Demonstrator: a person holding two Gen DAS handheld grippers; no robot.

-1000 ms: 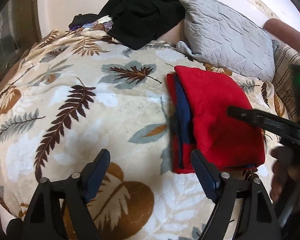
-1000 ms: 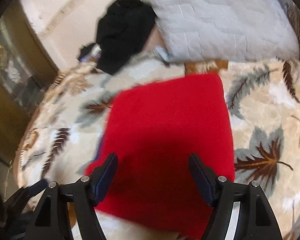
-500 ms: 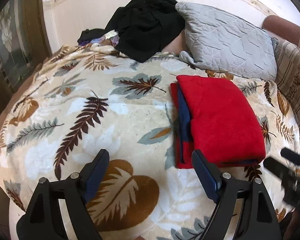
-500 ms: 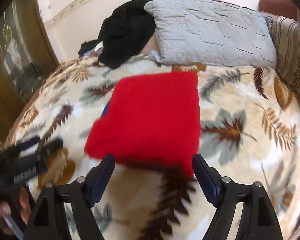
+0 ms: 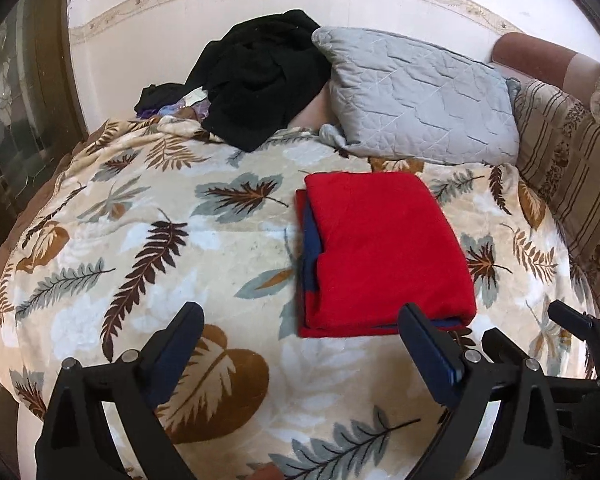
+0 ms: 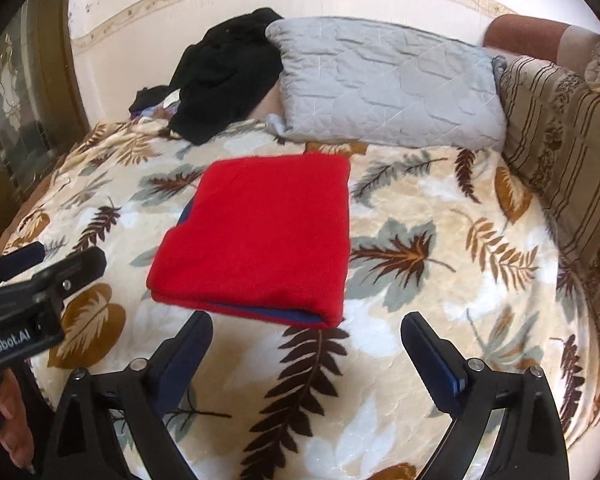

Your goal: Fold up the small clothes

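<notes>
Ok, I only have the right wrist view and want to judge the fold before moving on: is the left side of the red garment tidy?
Observer: Not quite. The left wrist view shows the folded red garment with a lower red layer and a blue band sticking out past the top fold along its left edge.
Operator: Anything caught in the left gripper?
Observer: No. The left gripper has bare pads. Its jaws are opening with nothing gripped between them.
Operator: And mine, seen from that side?
Observer: The right gripper sits off the garment's near right corner, apart from it. Its jaws are opening and empty.
</notes>
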